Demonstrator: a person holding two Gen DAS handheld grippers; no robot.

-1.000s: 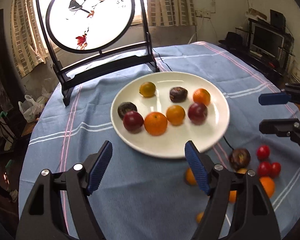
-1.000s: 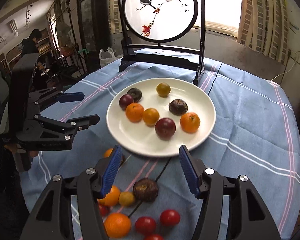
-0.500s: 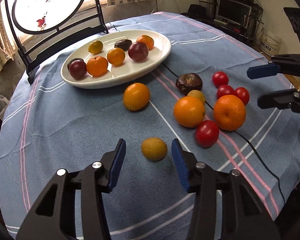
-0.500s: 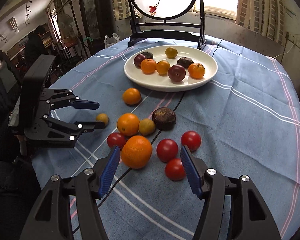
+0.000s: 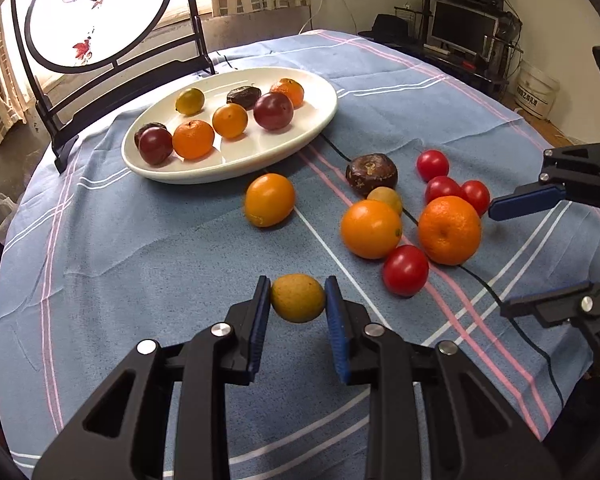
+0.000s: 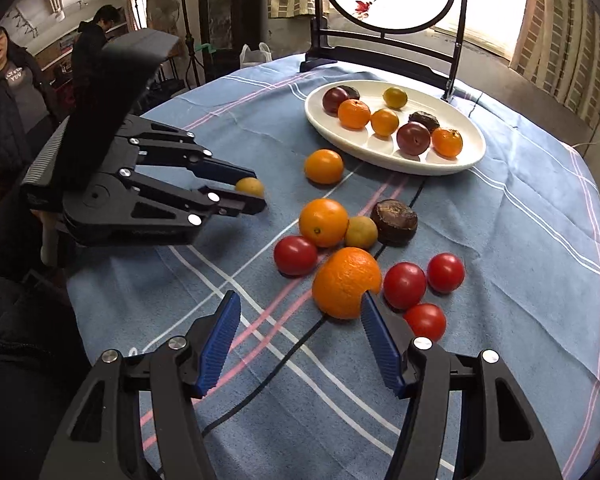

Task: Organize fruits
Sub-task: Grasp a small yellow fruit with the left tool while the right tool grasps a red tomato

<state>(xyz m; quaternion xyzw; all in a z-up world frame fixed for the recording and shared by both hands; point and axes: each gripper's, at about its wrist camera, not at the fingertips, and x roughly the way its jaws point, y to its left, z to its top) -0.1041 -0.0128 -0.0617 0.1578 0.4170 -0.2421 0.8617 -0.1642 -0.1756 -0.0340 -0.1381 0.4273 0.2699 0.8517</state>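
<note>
My left gripper (image 5: 298, 300) is shut on a small yellow fruit (image 5: 297, 298) low over the blue cloth; it also shows in the right wrist view (image 6: 250, 193). A white plate (image 5: 300, 136) farther back holds several fruits. Loose oranges (image 5: 371, 229), a mandarin (image 5: 449, 229), red tomatoes (image 5: 405, 270) and a dark fruit (image 5: 371, 173) lie right of it. My right gripper (image 6: 300, 338) is open and empty, just short of the mandarin (image 6: 346, 282); it shows at the right edge of the left wrist view (image 5: 518, 254).
A round painted screen on a black stand (image 5: 96, 16) stands behind the plate. A black cable (image 6: 260, 388) runs across the cloth among the loose fruit. Two people (image 6: 12, 80) stand beyond the table's left side. A desk with a monitor (image 5: 456, 28) is at the far right.
My left gripper has closed on the small yellow fruit that lay between its open fingers. My right gripper has moved closer to the mandarin and stays open.
</note>
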